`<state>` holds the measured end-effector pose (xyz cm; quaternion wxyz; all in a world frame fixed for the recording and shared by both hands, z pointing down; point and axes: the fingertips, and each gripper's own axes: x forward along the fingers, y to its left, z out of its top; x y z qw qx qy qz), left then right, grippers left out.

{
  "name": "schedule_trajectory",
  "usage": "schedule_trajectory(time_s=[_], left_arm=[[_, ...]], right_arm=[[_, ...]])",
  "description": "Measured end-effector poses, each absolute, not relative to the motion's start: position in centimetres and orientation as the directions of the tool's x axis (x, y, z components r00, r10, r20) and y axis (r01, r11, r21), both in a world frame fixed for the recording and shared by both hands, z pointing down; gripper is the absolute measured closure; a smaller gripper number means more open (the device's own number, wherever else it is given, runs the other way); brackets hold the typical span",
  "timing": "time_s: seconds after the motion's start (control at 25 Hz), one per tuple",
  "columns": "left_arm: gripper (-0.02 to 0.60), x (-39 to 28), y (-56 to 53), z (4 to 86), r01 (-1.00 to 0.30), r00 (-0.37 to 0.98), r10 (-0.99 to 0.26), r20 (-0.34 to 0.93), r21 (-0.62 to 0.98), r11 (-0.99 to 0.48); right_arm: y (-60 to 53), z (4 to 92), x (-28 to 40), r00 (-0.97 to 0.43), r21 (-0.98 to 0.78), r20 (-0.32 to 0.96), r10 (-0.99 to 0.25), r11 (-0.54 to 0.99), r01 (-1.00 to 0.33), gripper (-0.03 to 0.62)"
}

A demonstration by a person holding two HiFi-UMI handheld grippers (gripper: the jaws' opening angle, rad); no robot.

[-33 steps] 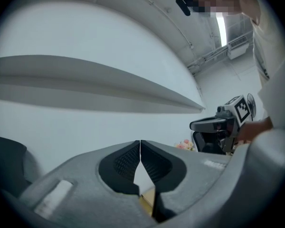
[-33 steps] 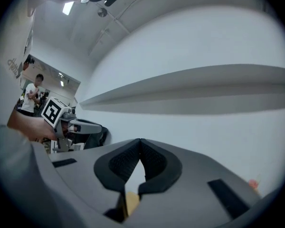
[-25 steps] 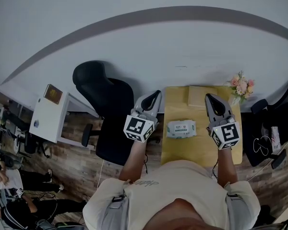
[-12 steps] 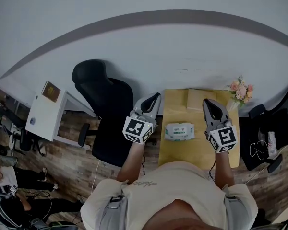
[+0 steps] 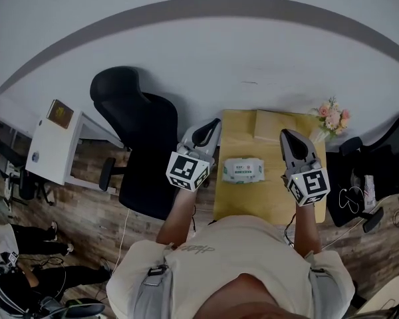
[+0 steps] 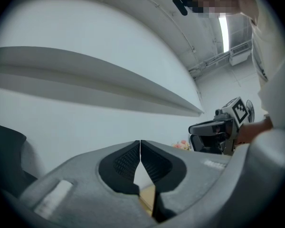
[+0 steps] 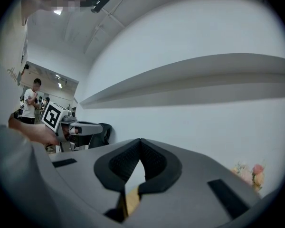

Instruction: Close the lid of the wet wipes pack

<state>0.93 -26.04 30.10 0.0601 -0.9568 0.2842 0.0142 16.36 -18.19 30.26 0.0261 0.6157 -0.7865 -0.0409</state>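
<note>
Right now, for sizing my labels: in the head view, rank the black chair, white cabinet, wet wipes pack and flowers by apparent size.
1. black chair
2. white cabinet
3. wet wipes pack and flowers: too alike to rank.

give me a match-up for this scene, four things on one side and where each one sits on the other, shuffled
Things:
1. wipes pack
2. flowers
3. chair
4. cabinet

Places:
a. by the far right corner of the table
b. just left of the table, black
c. middle of the table
d. far left of the head view, white

Pairs: 1-c, 2-a, 3-b, 4-d
</note>
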Motion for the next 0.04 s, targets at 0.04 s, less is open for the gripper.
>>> schedule_trajectory(time_s=[0.04], left_arm=[[0.563, 0.96, -26.21, 30.04, -0.544, 0.839, -0.540, -0.065, -0.110, -0.832]], right_arm=[[-18.34, 30.34, 16.40, -0.238, 0.096, -0.010, -0.971, 0.236, -0.967, 0.591]])
